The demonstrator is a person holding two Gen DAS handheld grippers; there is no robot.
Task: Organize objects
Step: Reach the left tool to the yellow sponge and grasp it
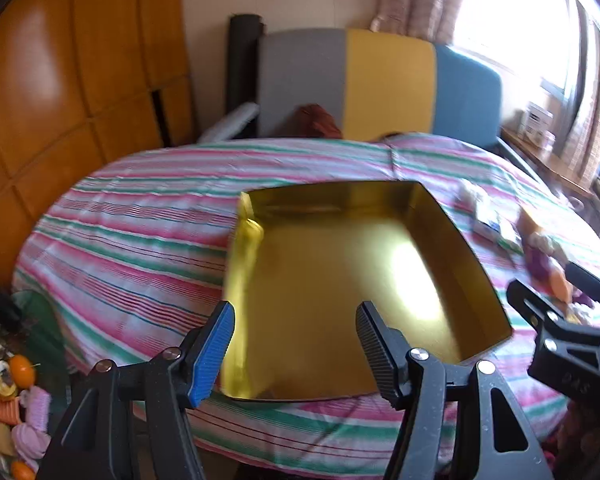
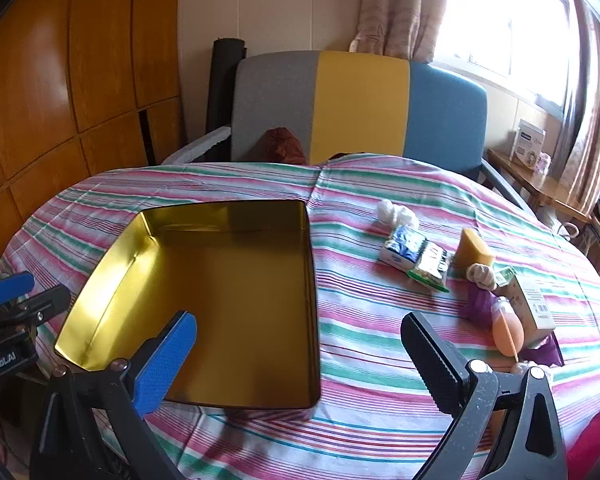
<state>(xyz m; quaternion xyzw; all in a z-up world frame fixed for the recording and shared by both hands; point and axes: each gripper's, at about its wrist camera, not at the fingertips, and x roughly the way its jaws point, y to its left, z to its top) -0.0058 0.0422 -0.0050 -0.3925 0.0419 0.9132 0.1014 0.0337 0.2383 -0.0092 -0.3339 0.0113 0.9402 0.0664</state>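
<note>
An empty gold metal tin (image 2: 236, 300) lies open on the striped tablecloth; it also shows in the left wrist view (image 1: 340, 280). My left gripper (image 1: 296, 344) is open and empty above the tin's near edge. My right gripper (image 2: 300, 356) is open and empty over the tin's near right corner. To the right of the tin lie loose items: white cotton balls (image 2: 396, 212), a blue packet (image 2: 404, 246), a green snack packet (image 2: 432, 266), a yellow sponge (image 2: 476, 250), a small carton (image 2: 532, 300), an orange egg-shaped item (image 2: 508, 330) and a purple bag (image 2: 480, 304).
A round table under a striped cloth (image 2: 380, 380) bears everything. A grey, yellow and blue chair (image 2: 360, 104) stands behind it. Wooden cabinets (image 2: 60, 100) fill the left. A side table with a box (image 2: 528, 148) is at the right. Toys lie on the floor (image 1: 16, 400).
</note>
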